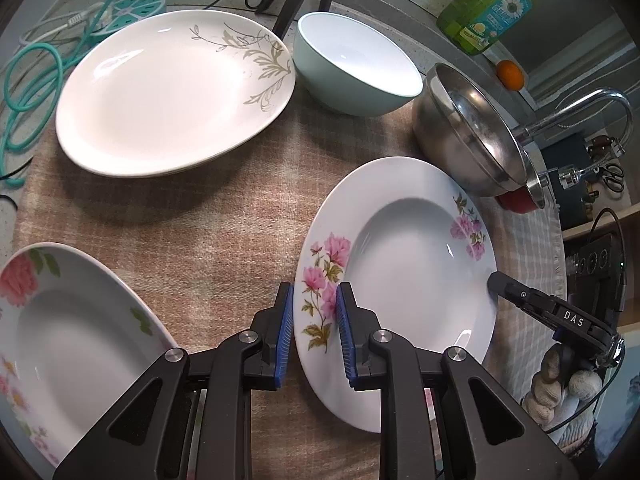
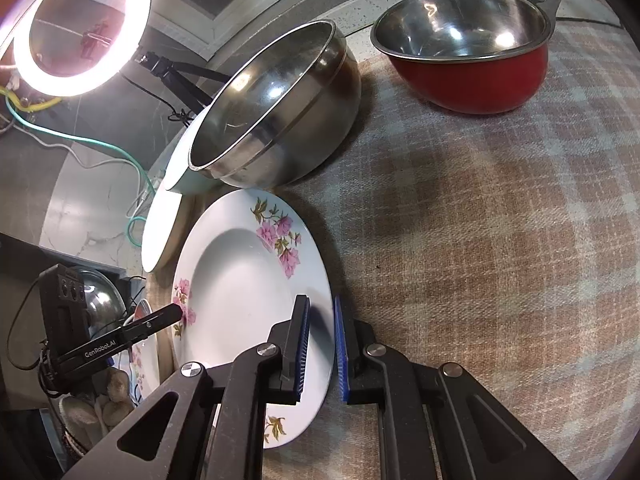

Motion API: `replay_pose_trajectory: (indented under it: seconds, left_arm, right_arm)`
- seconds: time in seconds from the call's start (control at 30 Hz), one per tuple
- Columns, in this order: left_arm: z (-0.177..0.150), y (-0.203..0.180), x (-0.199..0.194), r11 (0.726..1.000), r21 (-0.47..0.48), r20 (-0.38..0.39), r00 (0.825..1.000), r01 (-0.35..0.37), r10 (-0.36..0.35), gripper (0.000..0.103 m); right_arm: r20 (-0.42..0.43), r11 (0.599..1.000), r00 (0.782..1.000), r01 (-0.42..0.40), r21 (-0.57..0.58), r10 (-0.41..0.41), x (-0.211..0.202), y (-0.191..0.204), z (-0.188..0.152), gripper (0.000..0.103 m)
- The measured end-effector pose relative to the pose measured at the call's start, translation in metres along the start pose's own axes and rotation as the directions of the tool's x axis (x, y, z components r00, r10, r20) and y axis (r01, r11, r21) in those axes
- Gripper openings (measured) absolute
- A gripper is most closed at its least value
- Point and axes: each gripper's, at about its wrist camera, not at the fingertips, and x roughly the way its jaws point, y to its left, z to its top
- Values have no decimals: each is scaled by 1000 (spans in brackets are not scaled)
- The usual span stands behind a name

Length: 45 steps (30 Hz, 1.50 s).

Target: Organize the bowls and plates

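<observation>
White pink-flowered ceramic deep plate [image 1: 404,256], lower right on checked tabletop [image 1: 208,208], pinched at opposite rims by left claw [image 1: 314,332] and right claw [image 2: 320,344]. Uneven lifting risks slipping, chipping against steel bowl [image 1: 468,132] nearby.

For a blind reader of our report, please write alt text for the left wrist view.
The left gripper clamps the near rim of a pink-flowered plate on a checked cloth, while the right gripper holds the opposite rim. Behind stand a leaf-patterned plate, a pale green bowl and a steel bowl.
</observation>
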Motion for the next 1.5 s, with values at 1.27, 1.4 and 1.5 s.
replay_pose_trajectory:
  seconds: [1.27, 1.4, 1.5]
  left_arm:
    - [-26, -3, -7, 999, -34, 9, 1000, -1, 1, 19]
    - [-33, -3, -9, 999, -39, 7, 1000, -1, 1, 19]
    - [-38, -3, -10, 999, -41, 7, 1000, 0, 0, 19]
  right_arm:
    - [-23, 1000, 1000, -1, 28, 1, -16, -13, -25, 12]
    - [-27, 1000, 1000, 2, 30, -1, -18, -14, -32, 12]
    - [-29, 1000, 1000, 5, 30, -4, -19, -14, -37, 12]
